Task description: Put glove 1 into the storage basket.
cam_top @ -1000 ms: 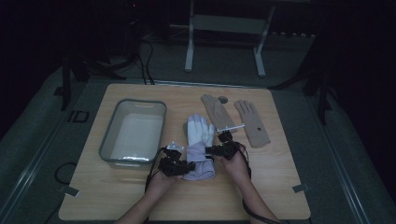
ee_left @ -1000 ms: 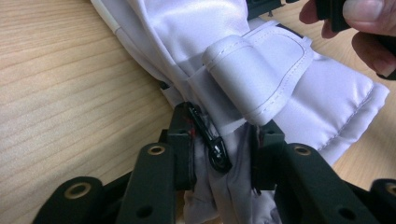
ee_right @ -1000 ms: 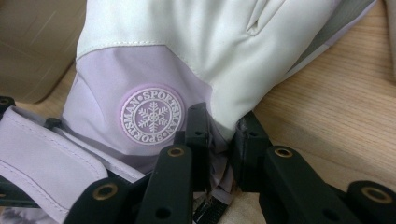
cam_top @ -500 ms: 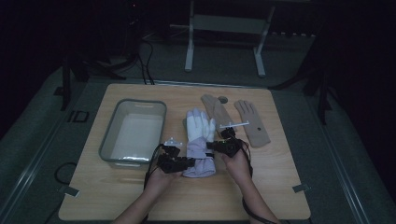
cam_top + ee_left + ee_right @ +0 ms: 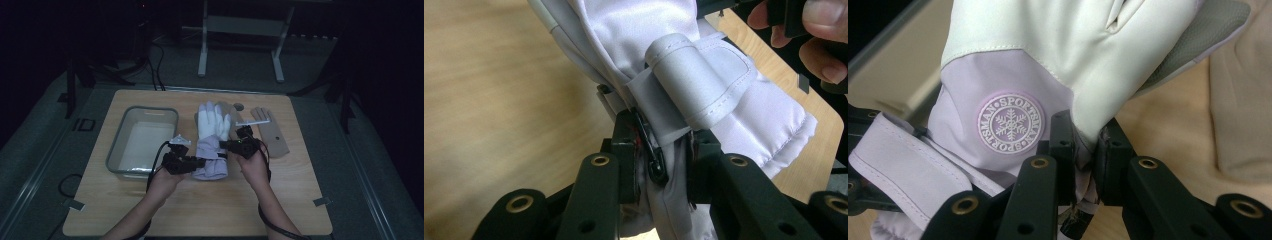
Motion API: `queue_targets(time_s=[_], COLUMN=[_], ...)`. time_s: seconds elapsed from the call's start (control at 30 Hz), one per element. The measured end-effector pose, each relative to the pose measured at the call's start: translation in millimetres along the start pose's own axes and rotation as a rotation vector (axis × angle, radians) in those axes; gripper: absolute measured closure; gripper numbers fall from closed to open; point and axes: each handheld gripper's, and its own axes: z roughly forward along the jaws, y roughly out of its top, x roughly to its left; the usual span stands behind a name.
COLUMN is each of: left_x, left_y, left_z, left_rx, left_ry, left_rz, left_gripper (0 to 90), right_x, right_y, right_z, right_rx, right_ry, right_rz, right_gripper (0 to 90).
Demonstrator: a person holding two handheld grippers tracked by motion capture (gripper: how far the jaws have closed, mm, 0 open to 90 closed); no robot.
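From the high view I cannot make out where the left tongs [image 5: 200, 162] and right tongs [image 5: 223, 145] meet the white glove [image 5: 210, 135]; the pads are too small there. That glove covers the near left part of a tan glove [image 5: 227, 112] behind it. In the left tongs' view the glove's fingers are cut off at the top edge, and the bench [image 5: 489, 100] is blurred.

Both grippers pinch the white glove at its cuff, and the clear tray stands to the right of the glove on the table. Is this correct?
Not quite. In the high view the tray stands to the left of the glove, not the right. The rest holds: the left gripper and the right gripper both pinch the glove at its cuff end.
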Motion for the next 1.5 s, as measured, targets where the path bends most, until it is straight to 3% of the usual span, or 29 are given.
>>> queue_targets(time_s=[0.33, 0.77, 0.8, 1.0, 1.2, 1.33, 1.5], left_x=[18.4, 53.2, 61.0, 77.4, 97.8, 110.2, 125.5], left_y=[13.1, 7.5, 6.2, -2.3, -16.0, -22.0, -30.1], left_z=[-41.0, -85.0, -95.9, -121.4, -148.6, -156.5, -151.7], left_rx=[-0.028, -0.047, -0.040, -0.023, -0.022, 0.007, 0.057], left_ry=[0.022, 0.041, 0.055, 0.101, 0.120, 0.128, 0.116], left_rz=[0.027, -0.016, -0.013, -0.020, -0.048, -0.047, -0.046], left_gripper=[73.3, 73.3, 73.3, 73.3, 73.3, 73.3, 73.2], right_x=[31.7, 73.3, 84.3, 109.9, 137.1, 154.6, 162.2], right_y=[35.8, 66.7, 72.5, 81.3, 88.4, 88.6, 79.7], right_z=[2.2, 30.5, 39.6, 62.6, 84.3, 99.5, 118.4], right_rx=[-0.030, -0.012, -0.011, 0.000, 0.010, 0.017, 0.045], right_ry=[0.018, 0.046, 0.054, 0.079, 0.099, 0.085, 0.047], right_rz=[-0.046, -0.103, -0.110, -0.123, -0.135, -0.144, -0.124], right_gripper=[80.6, 80.5, 80.5, 80.5, 80.5, 80.5, 80.5])
